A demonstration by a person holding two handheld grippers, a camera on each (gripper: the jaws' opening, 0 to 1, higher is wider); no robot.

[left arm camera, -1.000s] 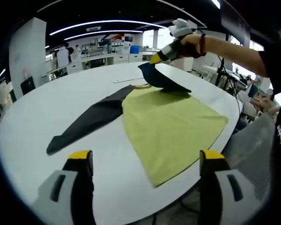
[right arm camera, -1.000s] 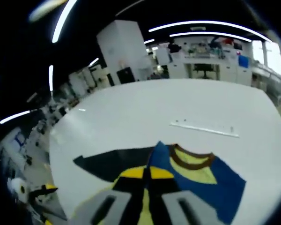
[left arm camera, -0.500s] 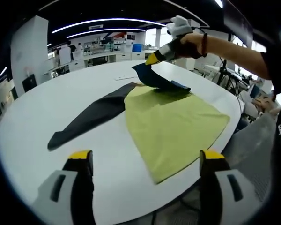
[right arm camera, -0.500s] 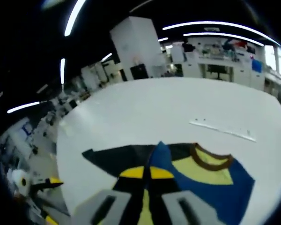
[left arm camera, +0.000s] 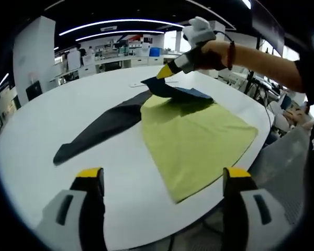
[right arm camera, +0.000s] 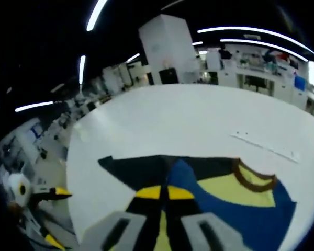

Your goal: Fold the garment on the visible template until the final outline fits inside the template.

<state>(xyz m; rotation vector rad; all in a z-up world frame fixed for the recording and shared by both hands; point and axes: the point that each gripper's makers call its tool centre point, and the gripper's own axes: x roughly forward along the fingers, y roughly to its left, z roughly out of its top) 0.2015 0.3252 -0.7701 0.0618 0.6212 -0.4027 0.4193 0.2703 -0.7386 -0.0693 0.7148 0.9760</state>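
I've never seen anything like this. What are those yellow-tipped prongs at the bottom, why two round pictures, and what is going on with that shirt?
No robot here: a person holds a two-pronged gripper in each hand, and each gripper carries a wide-angle camera looking out along its own prongs. That gives two round pictures.

In the left gripper view, the left gripper hangs open above the white table, holding nothing. Farther off, the person's hand carries the right gripper.

On the table lies a garment: yellow-green body, dark sleeve stretched out sideways, blue sleeve lifted and drawn across the body.

In the right gripper view, the right gripper's prongs are shut on that blue sleeve, beside the brown-trimmed collar. It is a fold in progress.
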